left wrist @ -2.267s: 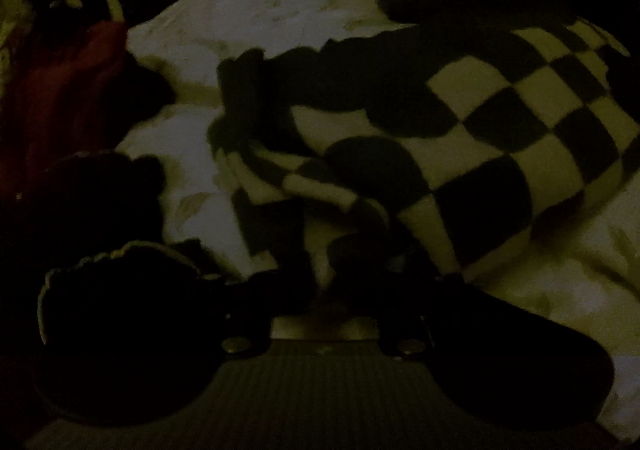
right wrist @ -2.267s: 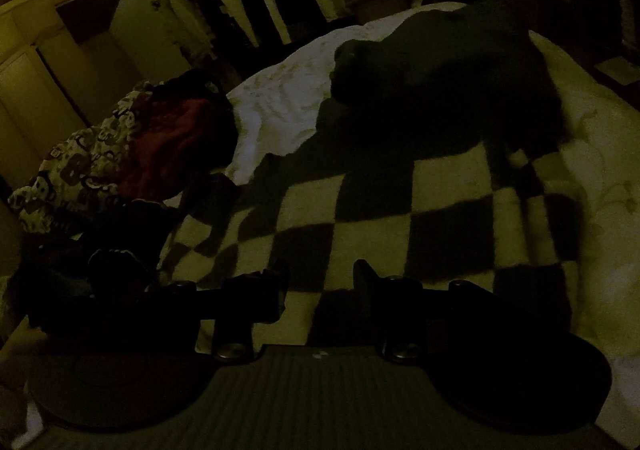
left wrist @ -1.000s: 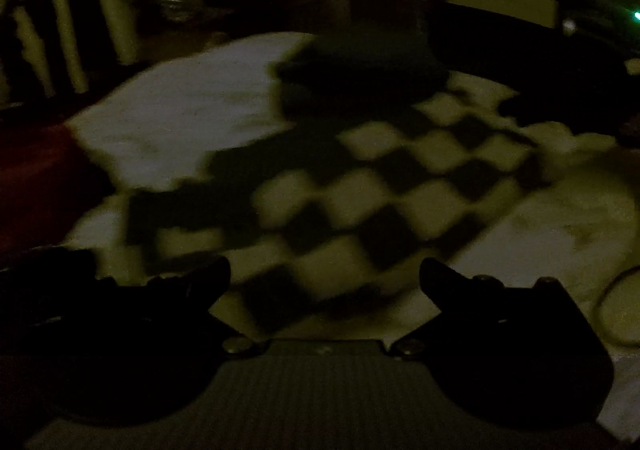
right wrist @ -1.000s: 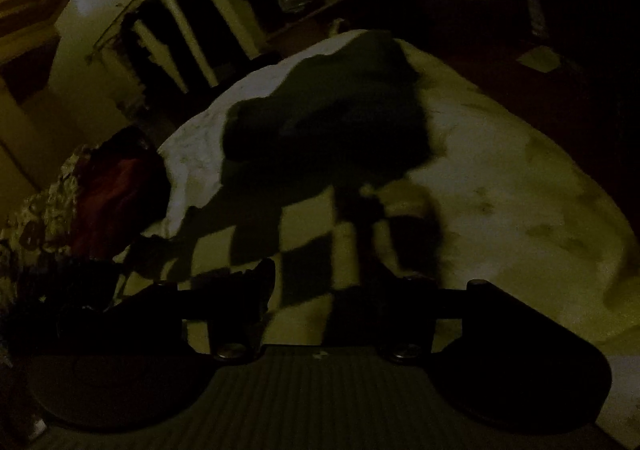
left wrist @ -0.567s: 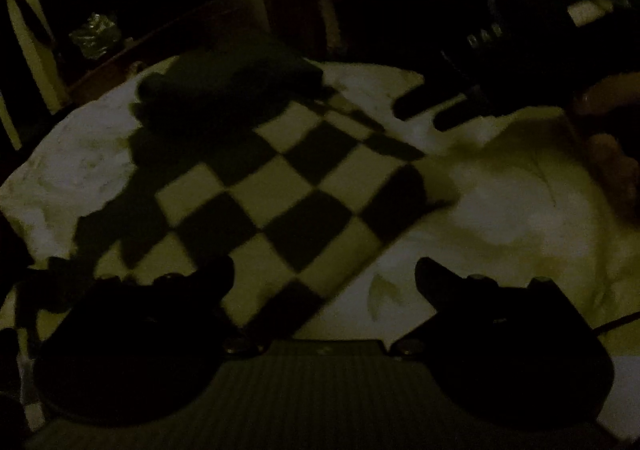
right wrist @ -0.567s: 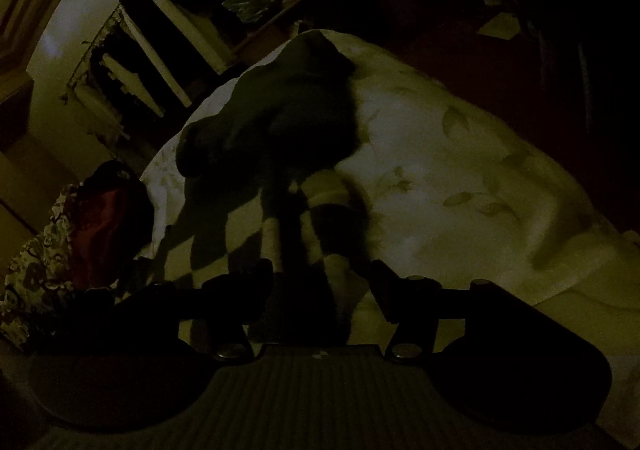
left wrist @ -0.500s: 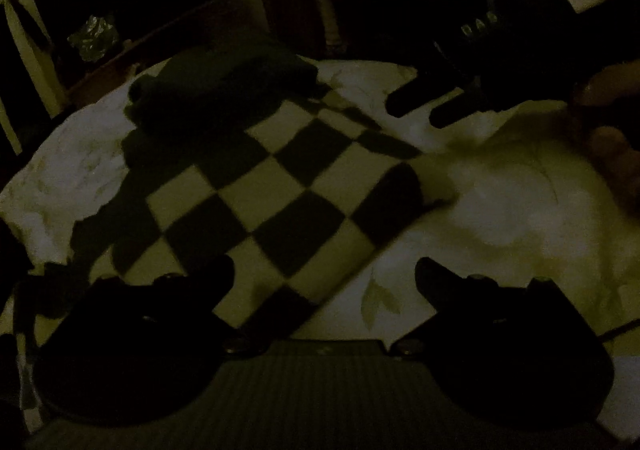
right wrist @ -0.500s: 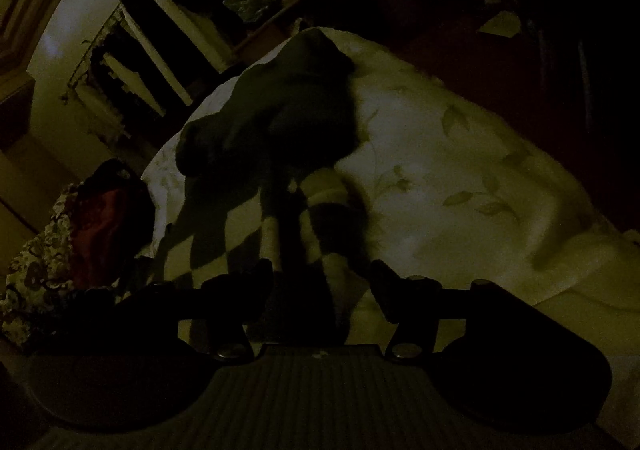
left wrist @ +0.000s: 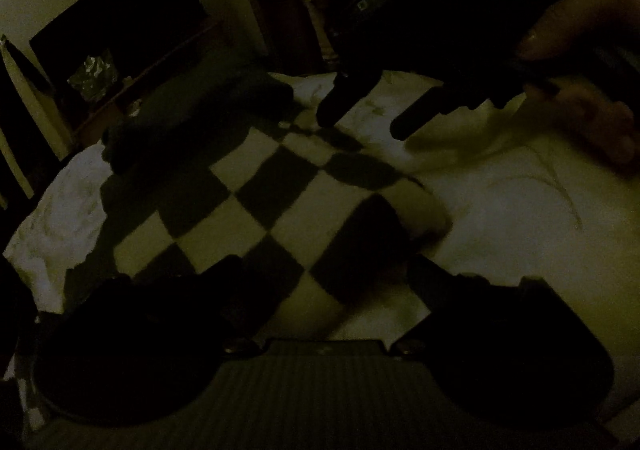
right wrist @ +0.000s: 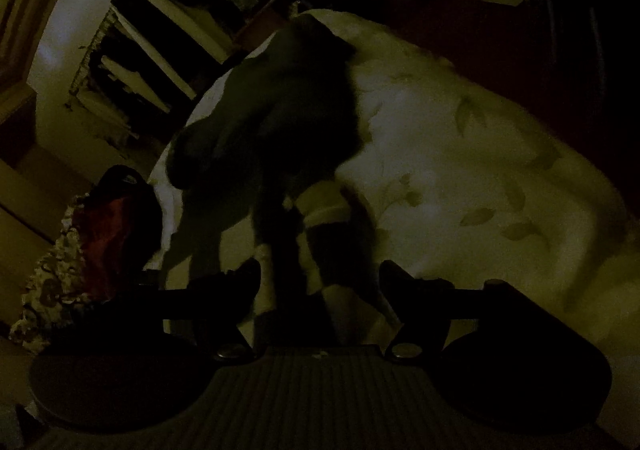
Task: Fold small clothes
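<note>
- Although the room is very dim, a checkered cloth [left wrist: 288, 206] can be made out lying flat on a pale bed cover [left wrist: 520, 218] printed with faint leaves.
- In the left wrist view, the left gripper [left wrist: 324, 270] sits at 6 o'clock with its two dark fingers spread wide. Its jaws have just been closing a little, yet a broad gap remains.
- The cloth's near edge lies in that gap. The pads do not press on it, so this gripper holds nothing.
- In the same view, the right gripper [left wrist: 360, 124] reaches in from 1 o'clock, fingers pointing down toward the cloth's far corner. The fingers are apart, with the tips just above or at the fabric; whether they touch it cannot be told.
- A hand [left wrist: 576, 62] at 2 o'clock grasps that gripper's body.
- In the right wrist view, the right gripper [right wrist: 320, 278] shows at 6 o'clock with its jaws as wide as they go, having just been opening. A narrow part of the cloth [right wrist: 320, 218] lies between the fingers, not pinched.
- A dark garment [right wrist: 280, 118] rests at the far end of the cloth, toward 12 o'clock in the right wrist view and 10 o'clock in the left [left wrist: 192, 110].
- A red fabric heap [right wrist: 108, 234] on a patterned item sits at 9 o'clock in the right wrist view, apart from the cloth.
</note>
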Available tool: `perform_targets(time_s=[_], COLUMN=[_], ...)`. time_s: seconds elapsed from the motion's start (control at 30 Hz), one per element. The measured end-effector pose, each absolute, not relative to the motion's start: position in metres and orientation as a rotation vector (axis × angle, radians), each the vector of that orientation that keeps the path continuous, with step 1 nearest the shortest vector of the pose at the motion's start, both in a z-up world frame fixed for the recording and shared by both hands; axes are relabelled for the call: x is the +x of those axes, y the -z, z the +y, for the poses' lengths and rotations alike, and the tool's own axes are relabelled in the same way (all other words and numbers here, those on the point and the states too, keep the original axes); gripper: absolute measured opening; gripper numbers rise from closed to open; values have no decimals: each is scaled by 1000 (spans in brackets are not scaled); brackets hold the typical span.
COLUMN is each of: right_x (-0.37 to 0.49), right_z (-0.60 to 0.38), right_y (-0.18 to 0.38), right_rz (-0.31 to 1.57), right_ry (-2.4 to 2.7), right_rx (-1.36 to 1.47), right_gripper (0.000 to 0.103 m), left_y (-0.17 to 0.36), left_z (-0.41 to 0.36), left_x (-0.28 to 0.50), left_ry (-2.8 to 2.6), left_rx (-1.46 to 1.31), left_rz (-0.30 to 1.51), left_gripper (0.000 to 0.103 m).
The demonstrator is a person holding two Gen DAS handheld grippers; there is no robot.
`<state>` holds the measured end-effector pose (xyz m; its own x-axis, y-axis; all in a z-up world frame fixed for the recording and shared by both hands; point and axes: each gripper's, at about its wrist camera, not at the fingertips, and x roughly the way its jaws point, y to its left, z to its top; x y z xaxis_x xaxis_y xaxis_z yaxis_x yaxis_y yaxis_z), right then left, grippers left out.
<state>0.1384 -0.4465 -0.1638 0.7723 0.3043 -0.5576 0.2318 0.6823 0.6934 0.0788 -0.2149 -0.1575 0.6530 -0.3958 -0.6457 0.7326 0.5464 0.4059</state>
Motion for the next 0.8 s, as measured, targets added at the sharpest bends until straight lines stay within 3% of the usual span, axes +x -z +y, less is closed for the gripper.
perform_targets(time_s=[0.3,0.57,0.67,0.8], right_x=[136,144,154,171], right_z=[-449,-459,-461,-463], right_y=[169,174,180,191], right_rz=[708,707,711,730], right_ry=[-71,-107,-134,-175], right_rx=[807,873,917,979], right_gripper=[103,103,103,103], left_y=[172,177,178,176], left_z=[-231,-259,-267,-260], left_x=[61,64,68,74], left_ry=[720,729,737,720], left_rx=[890,935,906,847], left_rz=[391,337,357,356], left_gripper=[61,55,36,19])
